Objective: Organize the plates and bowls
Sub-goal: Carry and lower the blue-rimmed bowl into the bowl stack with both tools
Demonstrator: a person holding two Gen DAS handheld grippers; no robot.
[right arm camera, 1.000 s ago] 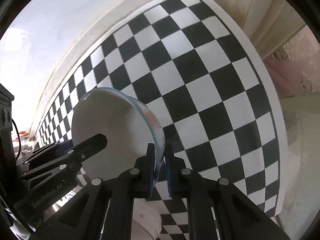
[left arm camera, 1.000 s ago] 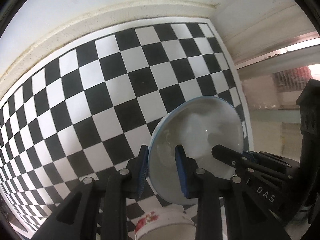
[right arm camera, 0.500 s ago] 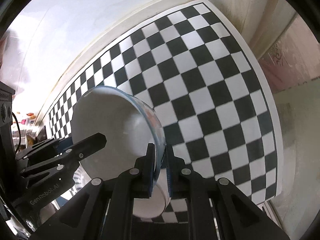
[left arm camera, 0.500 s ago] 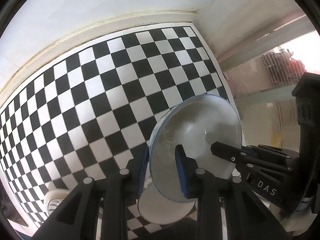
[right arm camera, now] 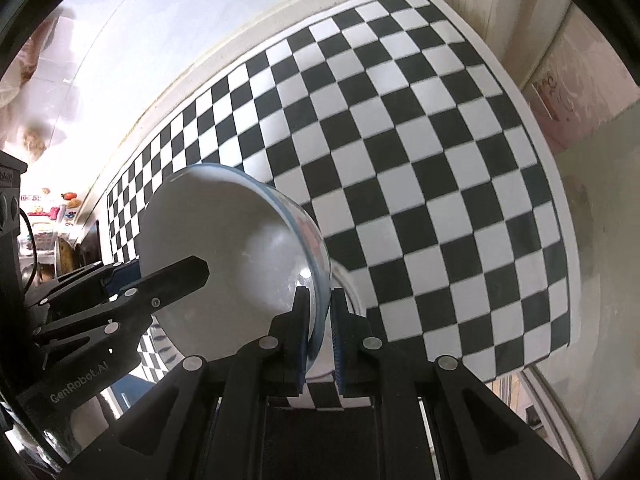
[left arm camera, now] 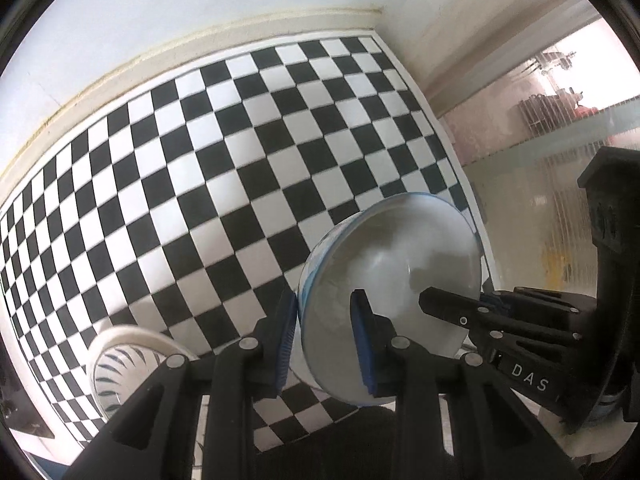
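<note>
The left gripper is pinching the rim of a white bowl, one blue pad inside the bowl and the other pressing on its outer wall. The right gripper is clamping the opposite edge of the same bowl, its two pads sitting close together with the thin rim squeezed between them. Both grippers are pointing steeply downward, and the bowl is hanging between them, tilted on its side and clear of the surface beneath.

In the left wrist view the bowl is sitting directly ahead of the fingers and slightly to their right, with the right gripper reaching in from the right side onto the far rim. In the right wrist view the bowl is filling the space ahead and to the left of the fingers, and the left gripper is coming in from the left. A faint blue line is running round the bowl's rim.

Below and beyond both grippers a black and white checkered mat is lying flat against a pale wall. To the lower left of the left gripper, a white bowl with dark stripes is resting on the mat. Just under the right gripper's fingers, part of another white dish is showing, mostly hidden by the held bowl.
</note>
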